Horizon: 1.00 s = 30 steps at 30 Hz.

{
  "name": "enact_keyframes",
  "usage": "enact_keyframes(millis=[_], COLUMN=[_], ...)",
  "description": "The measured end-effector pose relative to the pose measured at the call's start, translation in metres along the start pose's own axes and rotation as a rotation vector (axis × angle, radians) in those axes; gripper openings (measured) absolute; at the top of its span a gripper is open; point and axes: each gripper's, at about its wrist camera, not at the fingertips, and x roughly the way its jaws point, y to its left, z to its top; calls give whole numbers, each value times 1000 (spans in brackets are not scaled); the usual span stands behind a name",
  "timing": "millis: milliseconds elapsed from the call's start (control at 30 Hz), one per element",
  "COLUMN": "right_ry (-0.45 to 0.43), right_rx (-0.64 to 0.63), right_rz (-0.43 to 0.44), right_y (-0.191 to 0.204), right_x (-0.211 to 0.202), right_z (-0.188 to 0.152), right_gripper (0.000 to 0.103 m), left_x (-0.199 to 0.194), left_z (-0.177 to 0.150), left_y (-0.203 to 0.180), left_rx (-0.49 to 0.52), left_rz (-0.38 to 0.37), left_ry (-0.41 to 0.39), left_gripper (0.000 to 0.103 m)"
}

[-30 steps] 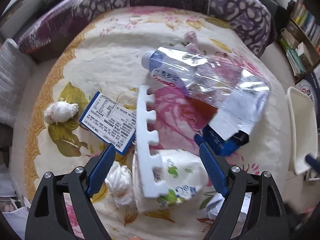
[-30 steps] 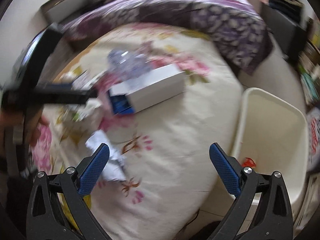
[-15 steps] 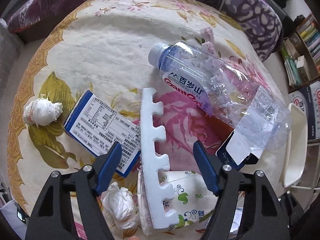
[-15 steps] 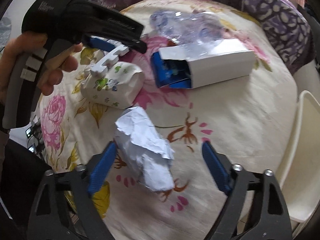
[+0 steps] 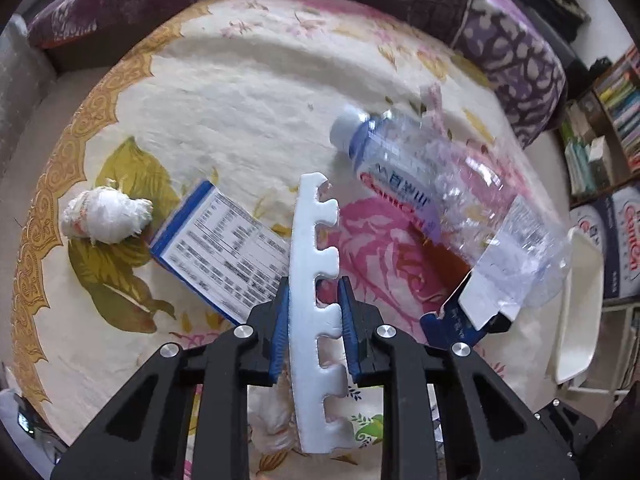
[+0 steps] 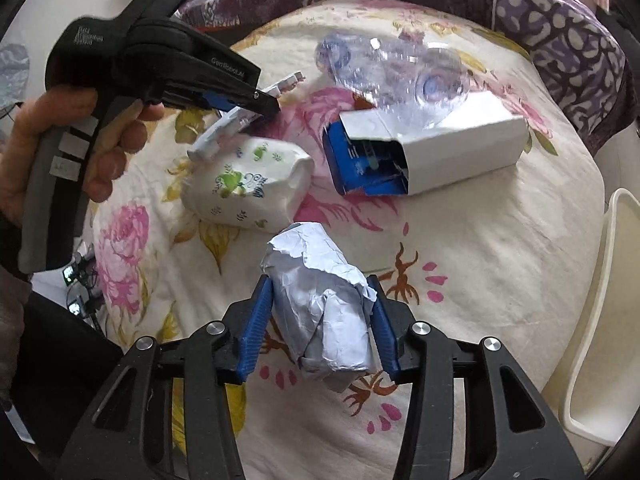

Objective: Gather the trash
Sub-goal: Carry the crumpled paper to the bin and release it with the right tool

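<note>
Since the earlier frame your left gripper [image 5: 313, 322] has closed on the white notched foam strip [image 5: 313, 276]; your right gripper [image 6: 320, 322] now clamps the crumpled white paper wad [image 6: 320, 304].

A cream bedspread [image 5: 248, 92] printed with pink roses, olive-yellow leaves and a gold scrolled border. On it are a white notched foam strip [image 5: 314, 276], a white tissue wad [image 5: 105, 216], a clear bottle [image 5: 432, 192] with a red-lettered white and lilac label, and a white box [image 6: 452, 152] with a blue inside. Crumpled paper [image 6: 324, 308] is pale bluish-white, a white pack [image 6: 248, 184] has green leaf motifs, and both tools are black with blue pads [image 6: 256, 324].
</note>
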Motion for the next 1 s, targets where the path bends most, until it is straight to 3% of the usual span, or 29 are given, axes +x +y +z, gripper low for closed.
enact_keyframes(millis=[400, 667, 1000], right_ry=[-192, -335, -430], right_rx=[46, 107, 197], right_rz=[-4, -58, -141], right_y=[-1, -17, -45], right_x=[-35, -63, -86], right_z=[15, 17, 13], right_gripper=[45, 45, 45], left_x=[-56, -76, -81], left_z=[-6, -28, -46], left_y=[-9, -41, -68], left_rx=[-39, -38, -30], left_rz=[-72, 19, 43], left_ry=[-222, -379, -440], left_gripper=[24, 24, 24])
